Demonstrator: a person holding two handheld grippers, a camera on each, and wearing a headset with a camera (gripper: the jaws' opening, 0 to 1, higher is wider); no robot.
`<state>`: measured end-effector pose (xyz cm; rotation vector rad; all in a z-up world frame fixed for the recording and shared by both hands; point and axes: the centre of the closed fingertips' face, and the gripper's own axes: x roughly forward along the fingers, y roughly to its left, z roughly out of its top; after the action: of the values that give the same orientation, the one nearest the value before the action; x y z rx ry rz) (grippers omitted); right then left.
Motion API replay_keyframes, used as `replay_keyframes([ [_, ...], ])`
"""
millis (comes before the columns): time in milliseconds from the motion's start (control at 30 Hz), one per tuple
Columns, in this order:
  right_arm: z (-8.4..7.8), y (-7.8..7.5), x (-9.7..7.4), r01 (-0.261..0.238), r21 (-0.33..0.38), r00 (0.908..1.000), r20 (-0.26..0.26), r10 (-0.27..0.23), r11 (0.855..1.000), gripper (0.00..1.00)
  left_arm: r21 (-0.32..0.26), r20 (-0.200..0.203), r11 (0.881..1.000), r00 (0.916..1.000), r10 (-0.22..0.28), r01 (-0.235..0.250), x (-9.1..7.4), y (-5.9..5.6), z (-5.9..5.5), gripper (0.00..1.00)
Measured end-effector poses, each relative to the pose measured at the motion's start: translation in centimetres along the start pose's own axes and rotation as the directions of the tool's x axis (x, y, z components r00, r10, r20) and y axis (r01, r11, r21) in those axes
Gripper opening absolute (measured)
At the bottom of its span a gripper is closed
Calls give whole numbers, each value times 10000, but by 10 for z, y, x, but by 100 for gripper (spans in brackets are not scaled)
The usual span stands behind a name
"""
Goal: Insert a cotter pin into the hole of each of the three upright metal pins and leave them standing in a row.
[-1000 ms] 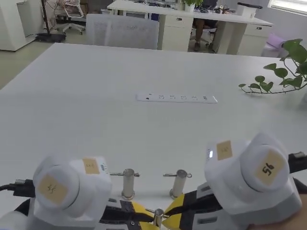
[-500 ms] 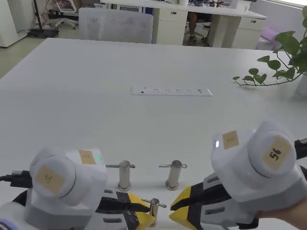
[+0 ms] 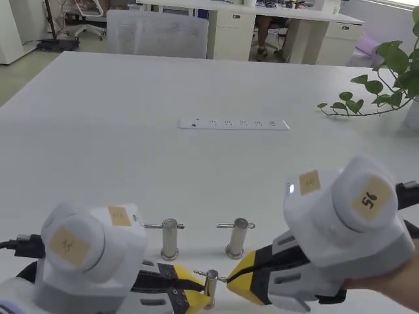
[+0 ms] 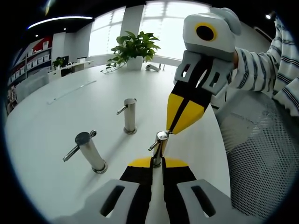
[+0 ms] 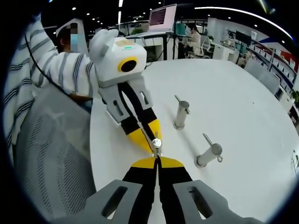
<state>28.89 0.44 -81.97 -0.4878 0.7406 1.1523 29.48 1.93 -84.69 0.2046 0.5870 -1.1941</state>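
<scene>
Partly, left gripper (image 3: 198,294) hides near pin (image 3: 211,282).

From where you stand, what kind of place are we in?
Probably an open-plan office or lab: a large white worktable with a power strip, rows of desks behind it, and a potted plant at the side.

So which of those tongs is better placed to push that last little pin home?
The right tongs, probably: closed, tips at the cotter pin in the nearest metal pin. The left tongs are clamped on that pin's shaft, steadying it.
</scene>
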Motion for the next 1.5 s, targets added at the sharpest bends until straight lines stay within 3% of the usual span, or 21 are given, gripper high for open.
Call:
replay_keyframes([
  [67,1,0,0,-1,-8,10000,18,1,10000,3,-4,-55,10000,10000,-25,25,0,-1,-2,0],
  [500,1,-1,4,0,24,9999,-103,0,10000,3,-15,-29,10000,10000,-61,61,2,-2,-3,0],
  [733,2,-2,4,3,8,9999,-100,-3,10000,3,49,54,9999,9999,-127,127,4,-4,0,9],
  [933,2,-1,5,1,34,10000,-52,-1,10000,3,54,97,9999,9999,-129,128,5,-4,2,10],
  [1000,-1,-1,5,8,-260,10000,-95,-10,9997,7,53,204,9999,9997,-105,104,5,-3,3,13],
  [1267,-5,-2,9,43,46,9999,98,-43,10000,15,60,384,9997,9990,-224,221,-3,-2,4,29],
  [1333,-5,-2,11,5,223,9997,253,-10,9998,20,-142,586,9996,9980,-253,261,-5,-2,5,38],
  [1500,-5,-2,16,-49,541,9971,761,8,9985,28,-110,466,9993,9983,-339,345,-10,-4,-1,48],
])
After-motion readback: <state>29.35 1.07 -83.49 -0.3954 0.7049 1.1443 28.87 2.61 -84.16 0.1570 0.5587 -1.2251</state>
